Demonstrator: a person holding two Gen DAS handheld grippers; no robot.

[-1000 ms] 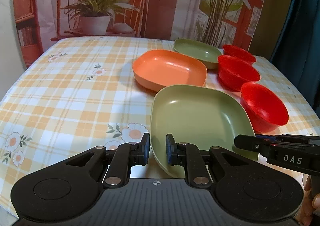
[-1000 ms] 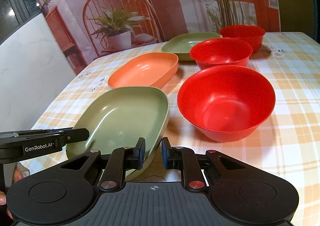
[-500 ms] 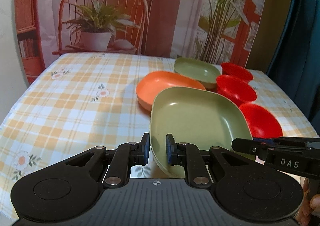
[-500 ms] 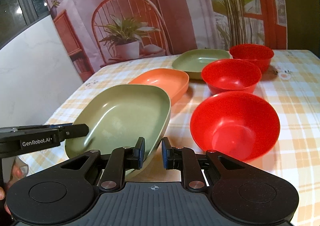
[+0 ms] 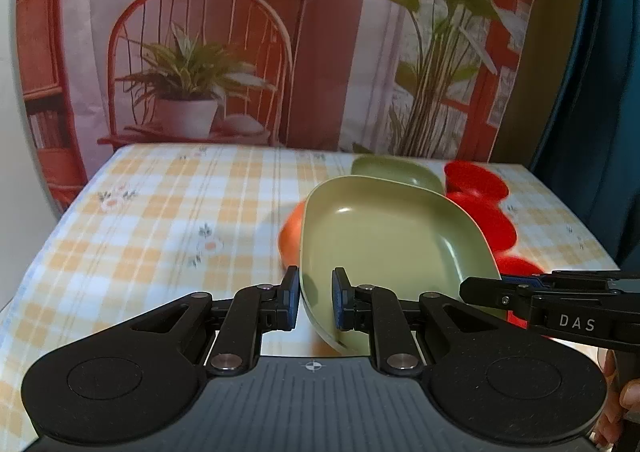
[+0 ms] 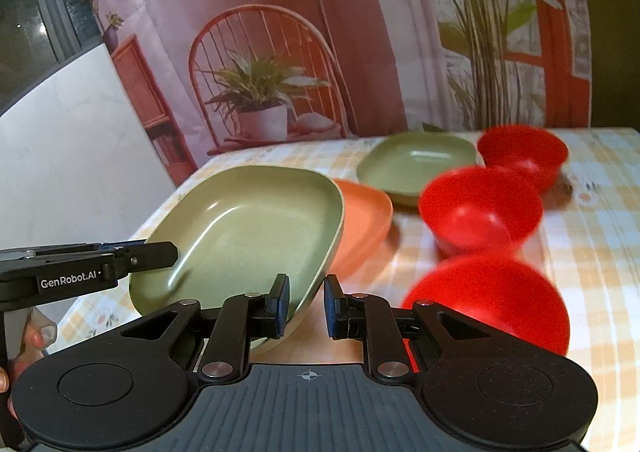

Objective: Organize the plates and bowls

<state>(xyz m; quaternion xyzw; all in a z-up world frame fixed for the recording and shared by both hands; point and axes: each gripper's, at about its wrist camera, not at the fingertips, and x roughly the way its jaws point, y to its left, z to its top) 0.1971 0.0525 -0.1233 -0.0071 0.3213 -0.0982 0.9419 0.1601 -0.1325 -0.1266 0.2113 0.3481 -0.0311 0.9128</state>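
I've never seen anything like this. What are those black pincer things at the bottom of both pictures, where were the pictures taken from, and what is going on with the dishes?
There is no robot here: a person holds a hand-held gripper in each hand, each with two fingers and a wide-angle camera that looks forward along them. One picture comes from the left gripper, the other from the right gripper. Each camera also sees the other gripper at its edge.

Both grippers pinch the rim of the same large green plate, one on each side, and hold it above the checked tablecloth.

Below and behind it on the table are an orange plate, a second green plate farther back, and three red bowls in a row on the right side. The chair and plants are only a printed backdrop.
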